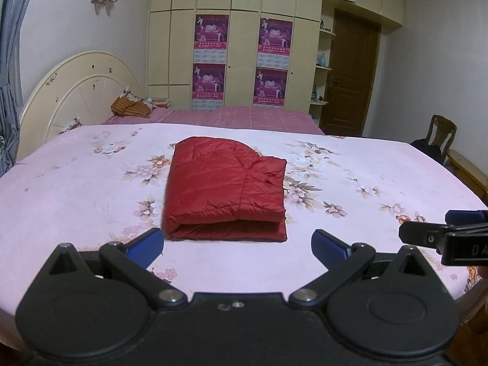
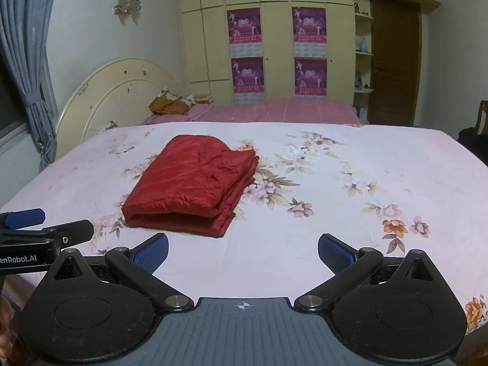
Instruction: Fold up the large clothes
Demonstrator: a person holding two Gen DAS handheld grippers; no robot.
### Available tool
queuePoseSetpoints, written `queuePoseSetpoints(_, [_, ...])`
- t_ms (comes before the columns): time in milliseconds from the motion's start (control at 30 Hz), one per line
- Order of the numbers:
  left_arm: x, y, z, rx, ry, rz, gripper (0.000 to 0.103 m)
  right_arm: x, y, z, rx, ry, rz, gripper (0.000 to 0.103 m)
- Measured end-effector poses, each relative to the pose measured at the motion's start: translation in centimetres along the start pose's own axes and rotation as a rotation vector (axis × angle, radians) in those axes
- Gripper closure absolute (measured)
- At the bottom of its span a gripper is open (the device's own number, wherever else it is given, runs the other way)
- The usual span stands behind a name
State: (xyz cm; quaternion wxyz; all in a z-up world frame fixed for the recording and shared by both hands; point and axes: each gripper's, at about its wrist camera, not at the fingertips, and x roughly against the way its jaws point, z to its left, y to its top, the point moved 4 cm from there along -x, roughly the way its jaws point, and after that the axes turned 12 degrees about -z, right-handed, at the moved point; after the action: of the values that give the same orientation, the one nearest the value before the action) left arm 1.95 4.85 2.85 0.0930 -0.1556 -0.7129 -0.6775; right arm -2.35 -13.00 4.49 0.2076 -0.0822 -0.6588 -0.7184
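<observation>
— Risk from here, as you see it?

— Jacket looks folded into a thick block, but its slick quilted layers could spring apart at the open near edge if I nudge it.

— And your tools?

— I have the left tool spread wide and holding nothing, the jacket's near edge just ahead between its fingers. The right tool is equally wide and empty; the jacket lies ahead and to its left, on the floral bed.
</observation>
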Motion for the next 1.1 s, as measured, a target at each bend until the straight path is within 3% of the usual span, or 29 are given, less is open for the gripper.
queuePoseSetpoints(1100, [-0.04, 0.10, 0.02, -0.005, 0.000, -0.001, 0.000, -0.17, 0.01, -0.30, -0.006, 0.003, -0.004, 0.000])
